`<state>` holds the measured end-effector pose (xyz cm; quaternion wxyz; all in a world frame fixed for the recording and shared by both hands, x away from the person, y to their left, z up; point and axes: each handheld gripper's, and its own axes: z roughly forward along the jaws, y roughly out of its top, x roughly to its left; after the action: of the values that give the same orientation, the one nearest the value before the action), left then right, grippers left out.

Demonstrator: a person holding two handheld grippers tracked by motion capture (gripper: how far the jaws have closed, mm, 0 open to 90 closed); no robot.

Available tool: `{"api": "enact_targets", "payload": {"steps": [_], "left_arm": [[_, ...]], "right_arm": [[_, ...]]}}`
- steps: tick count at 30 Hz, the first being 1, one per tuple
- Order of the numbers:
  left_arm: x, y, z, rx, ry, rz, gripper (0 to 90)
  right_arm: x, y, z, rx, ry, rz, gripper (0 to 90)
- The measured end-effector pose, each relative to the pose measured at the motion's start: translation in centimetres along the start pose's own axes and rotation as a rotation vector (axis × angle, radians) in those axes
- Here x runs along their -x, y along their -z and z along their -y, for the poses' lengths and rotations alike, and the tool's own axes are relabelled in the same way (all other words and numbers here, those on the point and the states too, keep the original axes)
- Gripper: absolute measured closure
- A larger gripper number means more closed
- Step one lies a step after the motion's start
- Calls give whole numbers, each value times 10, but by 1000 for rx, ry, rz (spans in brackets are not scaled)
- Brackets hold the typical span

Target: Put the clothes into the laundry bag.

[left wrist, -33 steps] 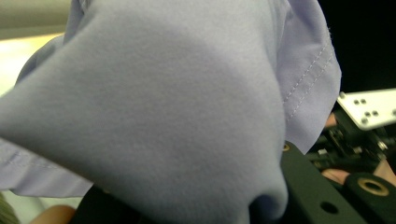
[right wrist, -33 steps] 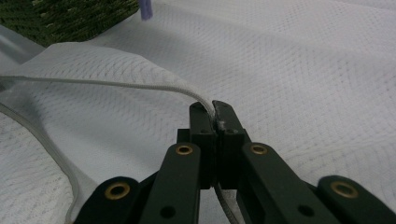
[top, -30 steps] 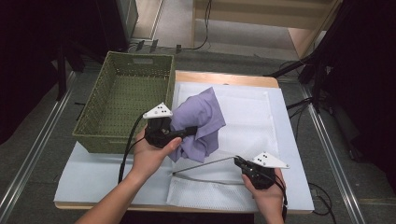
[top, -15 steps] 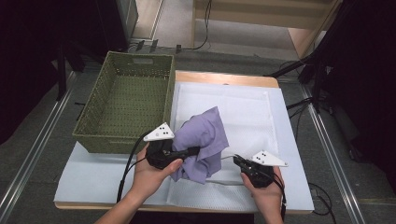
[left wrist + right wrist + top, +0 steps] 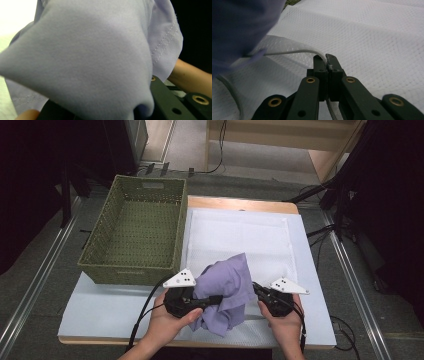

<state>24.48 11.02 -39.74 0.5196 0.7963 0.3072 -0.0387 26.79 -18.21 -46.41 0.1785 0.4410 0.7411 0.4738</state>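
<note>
Compared with a second ago, the left hand-held gripper [image 5: 212, 299] has drawn the lavender cloth [image 5: 227, 290] toward the near edge of the worktop [image 5: 100, 306] and lowered it; the right hand-held gripper [image 5: 256, 289] has kept its place. The cloth now hangs bunched between the two grippers near the front edge, over the white quilted mat [image 5: 240, 232], its peak pointing up and away from the person and its long axis running roughly upright. The left gripper's jaws are clamped on the cloth. The right gripper's jaws are pressed together on the raised edge of the mat [image 5: 294, 52]. The woven basket [image 5: 135, 235] stands to the left, apart from the cloth.
</note>
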Motion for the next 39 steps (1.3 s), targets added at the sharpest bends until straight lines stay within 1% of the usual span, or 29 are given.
{"api": "enact_targets", "payload": {"steps": [2,4,7,9,11,12,13,14,16,17,18,19,21,22,23,24,25,26,28,30,31,32,34,35,37,39], "left_arm": [[2,-4,5,-28,-9,13,808],[3,-9,10,-61,-14,41,805],[5,-19,19,-135,-35,78,799],[4,-26,23,-175,-35,96,796],[4,-34,28,-237,-46,113,789],[3,-38,30,-266,-55,110,786],[3,-42,33,-285,-60,102,781],[3,-45,35,-306,-60,85,774],[1,-50,38,-333,-49,39,752],[-1,-51,38,-334,-29,29,747],[-2,-51,38,-329,-14,28,746],[-2,-51,37,-322,-10,20,745],[-1,-47,34,-285,1,-25,750],[-2,-45,31,-256,21,-45,753],[-3,-43,28,-241,32,-61,754],[-4,-41,26,-218,47,-87,756],[-4,-39,23,-195,55,-118,757],[-4,-38,20,-174,63,-136,757],[-4,-35,16,-142,72,-152,740],[-1,-33,12,-125,61,-162,720],[0,-32,10,-115,62,-162,712],[0,-32,8,-110,59,-159,704],[2,-35,5,-111,42,-173,721],[2,-38,4,-120,40,-175,724],[-1,-47,6,-157,39,-170,721],[-8,-58,13,-185,46,-170,733]], "right_arm": [[0,1,-1,4,-1,5,891],[1,1,-2,10,-4,9,891],[3,2,-3,18,-15,3,891],[4,2,-4,23,-25,2,891],[5,3,-5,29,-35,-1,891],[5,4,-5,33,-40,-4,891],[5,5,-6,39,-47,-9,891],[5,6,-7,46,-52,-11,891],[3,9,-9,57,-44,-17,891],[1,10,-10,62,-45,-20,891],[0,11,-11,67,-42,-24,891],[-1,11,-11,69,-37,-28,891],[-4,12,-12,71,-33,-32,891],[-6,13,-13,74,-32,-35,891],[-8,14,-14,81,-29,-41,891],[-9,15,-15,87,-24,-46,891],[-12,17,-17,99,-22,-49,890],[-16,20,-20,107,-16,-52,891],[-24,25,-26,125,9,-59,891],[-29,28,-29,137,18,-66,891],[-30,28,-30,140,20,-67,891],[-31,28,-30,139,20,-71,891],[-31,27,-29,135,22,-70,891],[-32,26,-28,130,15,-73,891],[-33,25,-27,128,20,-70,891],[-33,24,-26,125,20,-73,891]]}}
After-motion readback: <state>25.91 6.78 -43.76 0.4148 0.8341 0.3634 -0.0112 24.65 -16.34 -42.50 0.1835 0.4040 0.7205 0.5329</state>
